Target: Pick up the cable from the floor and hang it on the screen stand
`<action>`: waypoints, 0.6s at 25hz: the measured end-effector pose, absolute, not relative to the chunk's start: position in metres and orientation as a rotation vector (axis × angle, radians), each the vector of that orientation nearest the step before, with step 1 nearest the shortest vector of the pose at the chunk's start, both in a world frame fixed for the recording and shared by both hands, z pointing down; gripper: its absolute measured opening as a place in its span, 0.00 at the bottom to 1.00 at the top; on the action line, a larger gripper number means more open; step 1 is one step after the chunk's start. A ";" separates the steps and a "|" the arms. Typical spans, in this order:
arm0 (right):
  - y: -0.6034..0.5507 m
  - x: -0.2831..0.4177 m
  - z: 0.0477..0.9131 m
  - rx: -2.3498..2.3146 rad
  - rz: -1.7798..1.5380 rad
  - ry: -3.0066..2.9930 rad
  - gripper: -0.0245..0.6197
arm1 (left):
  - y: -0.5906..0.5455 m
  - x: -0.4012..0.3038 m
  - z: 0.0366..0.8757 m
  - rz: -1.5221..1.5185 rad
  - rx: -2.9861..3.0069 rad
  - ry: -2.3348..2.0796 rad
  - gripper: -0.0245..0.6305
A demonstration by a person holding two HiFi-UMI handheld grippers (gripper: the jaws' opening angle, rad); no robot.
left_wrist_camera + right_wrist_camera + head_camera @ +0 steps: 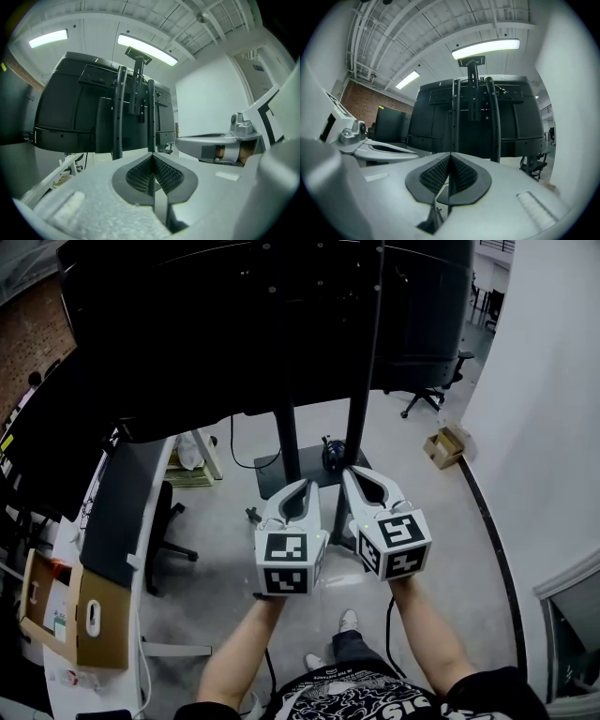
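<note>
Both left gripper (307, 484) and right gripper (350, 472) closed empty; only head view shows floor (422, 512).

Below you, a pale grey floor (225, 559) carries the screen stand's flat black base plate (270, 474), with a dark coiled bundle (330, 454) resting at its far right. An open cardboard box (444, 446) sits beside the white wall, with a black office chair (433, 388) beyond it.

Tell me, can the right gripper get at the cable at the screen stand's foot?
Probably yes: nothing stands between the right gripper and the cable, though its shut jaws must open first.
</note>
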State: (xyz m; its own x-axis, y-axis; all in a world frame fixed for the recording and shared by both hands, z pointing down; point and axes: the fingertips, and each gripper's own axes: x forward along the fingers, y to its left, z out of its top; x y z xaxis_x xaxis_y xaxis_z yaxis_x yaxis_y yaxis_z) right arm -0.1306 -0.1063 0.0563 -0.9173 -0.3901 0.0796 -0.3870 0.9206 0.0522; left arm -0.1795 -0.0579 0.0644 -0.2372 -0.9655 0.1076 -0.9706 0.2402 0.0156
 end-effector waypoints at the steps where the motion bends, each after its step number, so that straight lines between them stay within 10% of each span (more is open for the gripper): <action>1: -0.105 -0.128 0.058 0.609 -0.044 -2.988 0.05 | -0.057 -0.177 0.066 0.085 1.880 -2.393 0.04; 15: -0.105 -0.114 0.069 0.607 -0.008 -2.968 0.05 | -0.062 -0.158 0.072 0.127 1.899 -2.377 0.04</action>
